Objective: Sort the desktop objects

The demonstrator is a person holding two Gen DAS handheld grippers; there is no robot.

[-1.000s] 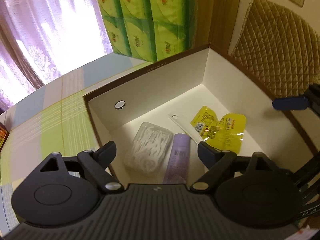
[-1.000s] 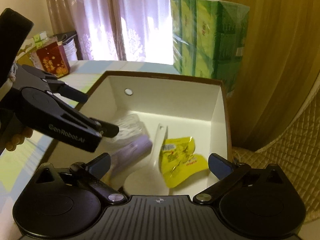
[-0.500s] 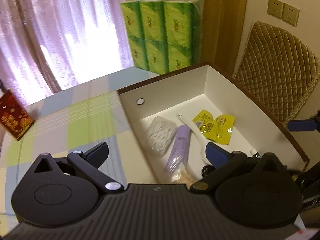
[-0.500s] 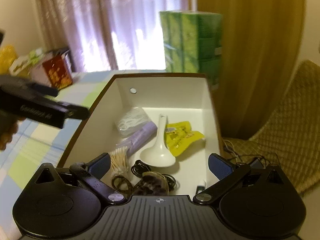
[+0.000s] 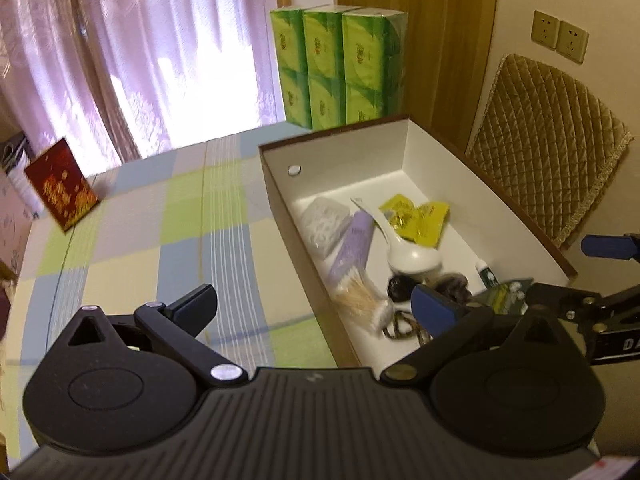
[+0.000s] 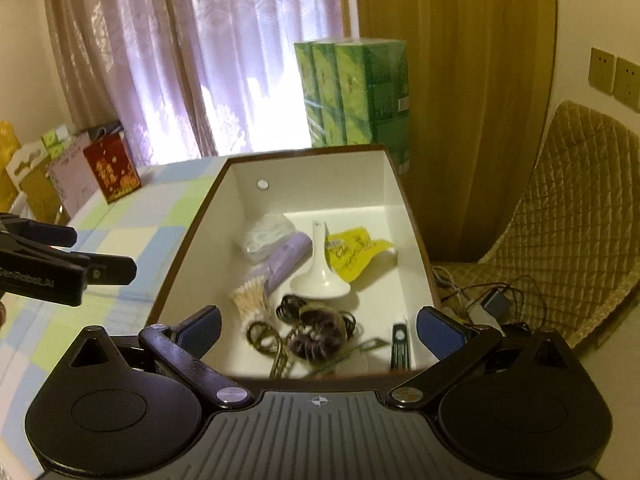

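A: Reading left to right: the left gripper [image 5: 314, 306] hangs over the checked pastel tablecloth [image 5: 132, 248] with its jaws spread wide and nothing between them. Beside it stands the open white cardboard box with a brown rim [image 5: 404, 152].

B: What lies inside?

A: Along the left wall, a clear plastic case of white picks [image 6: 266, 236], a lilac tube [image 6: 286, 260] and a bundle of cotton swabs [image 6: 250, 300]. In the middle, a white ceramic soup spoon [image 6: 320, 276] and a tangle of dark hair ties [image 6: 316, 330]; to the right, yellow foil sachets [image 6: 354, 252].

B: And the right gripper [image 6: 318, 326]?

A: Poised above the near end of the box, jaws fully apart, empty.

B: How would these handle?

A: Judging by appearance, all are light. The spoon is stiff, smooth and breakable, best pinched across its handle. The tube should yield slightly; grip mid-body. Sachets are slippery and limp; take an edge. Hair ties are soft and may snag one another.
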